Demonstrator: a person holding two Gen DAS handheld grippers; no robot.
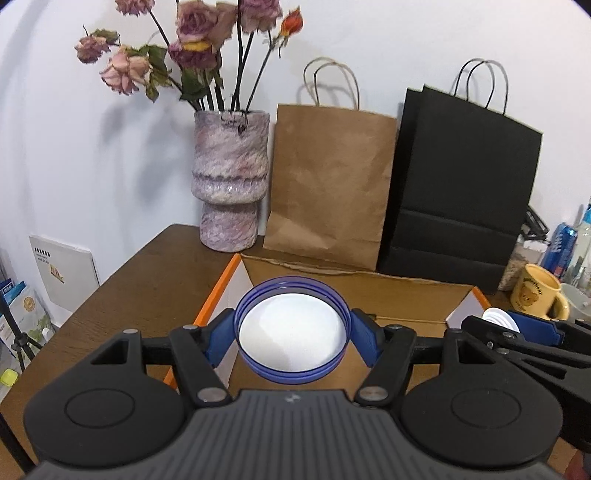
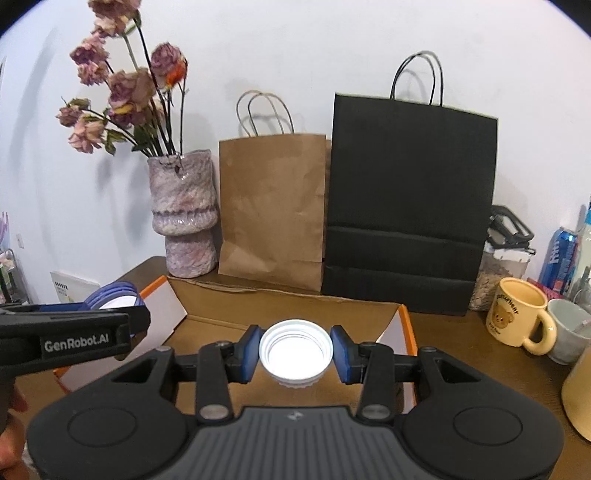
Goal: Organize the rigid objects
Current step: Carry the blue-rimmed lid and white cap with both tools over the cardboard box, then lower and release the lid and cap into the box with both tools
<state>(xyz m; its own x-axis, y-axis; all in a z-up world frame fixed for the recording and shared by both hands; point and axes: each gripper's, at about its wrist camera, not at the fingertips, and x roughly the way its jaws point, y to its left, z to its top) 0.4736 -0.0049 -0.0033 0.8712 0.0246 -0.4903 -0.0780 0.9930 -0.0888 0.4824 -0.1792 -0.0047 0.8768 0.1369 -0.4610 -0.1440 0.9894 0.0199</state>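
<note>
Nearest the left wrist camera, the left gripper (image 1: 291, 338) grasps a blue lid (image 1: 291, 332) by its rim, one blue pad pressed against each side; the lid's open underside faces the camera and shows a white liner. In the right wrist view the right gripper (image 2: 295, 354) likewise clenches a smaller white lid (image 2: 295, 352) between its pads, threaded inside turned toward the camera. Both lids are held in the air above an open cardboard box (image 1: 369, 295) with orange edges, the blue lid over the box's left part and the white lid over its middle. At the left edge of the right wrist view, part of a hand (image 2: 11, 424) shows below the left gripper's black body. The box rests on a brown wooden table (image 1: 147, 280). To the right of the box stand a yellow mug (image 2: 517, 314) printed with a bear and, just beside it, a pale grey mug (image 2: 569, 332). Behind the box, against the white wall, three things stand in a row: a mottled pink vase (image 1: 231, 184) holding dried roses (image 1: 199, 33) at the left, a brown paper bag (image 1: 328, 184) in the middle, and a taller black paper bag (image 1: 461, 192) at the right. Beyond the mugs, a jar with a clip top (image 2: 506, 266) and a blue can (image 2: 561, 258) sit near the wall.
</note>
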